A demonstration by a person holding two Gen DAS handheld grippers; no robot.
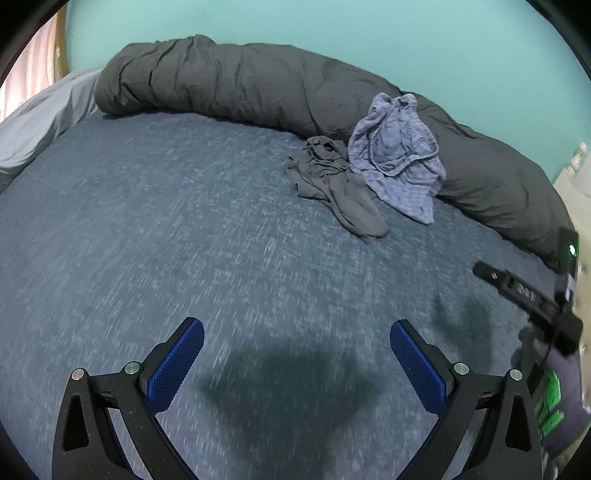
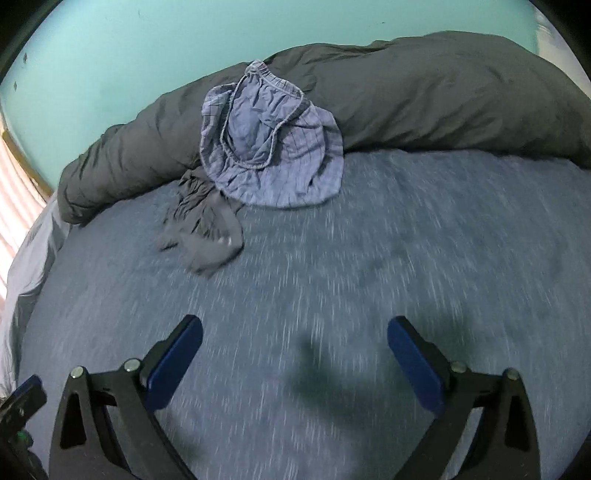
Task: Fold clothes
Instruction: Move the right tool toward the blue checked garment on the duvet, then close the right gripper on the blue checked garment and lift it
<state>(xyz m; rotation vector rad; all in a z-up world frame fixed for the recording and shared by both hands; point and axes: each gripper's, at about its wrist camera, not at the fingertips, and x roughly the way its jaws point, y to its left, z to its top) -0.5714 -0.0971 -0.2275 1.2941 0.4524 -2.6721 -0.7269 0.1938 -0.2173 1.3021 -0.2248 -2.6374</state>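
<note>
— Left wrist view: both claws are spread wide with nothing between the pads, the left gripper [image 1: 296, 339] and right gripper [image 2: 294, 338] over bare blue bedsheet [image 1: 166, 221].

— And the clothes?

— Far side, against the rolled grey duvet [image 1: 229, 85]: checked blue shorts [image 2: 273, 147] leaning on it, a crumpled grey garment [image 2: 207, 229] touching their near edge.

— I'd take the shorts by the waistband, one corner per claw, then drag them onto open sheet before folding.

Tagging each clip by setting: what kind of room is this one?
Most likely a bedroom. The work surface is a bed with a blue sheet, a rolled dark grey duvet lies along the teal wall, and loose clothes, blue checked shorts and a grey garment, await folding.
</note>
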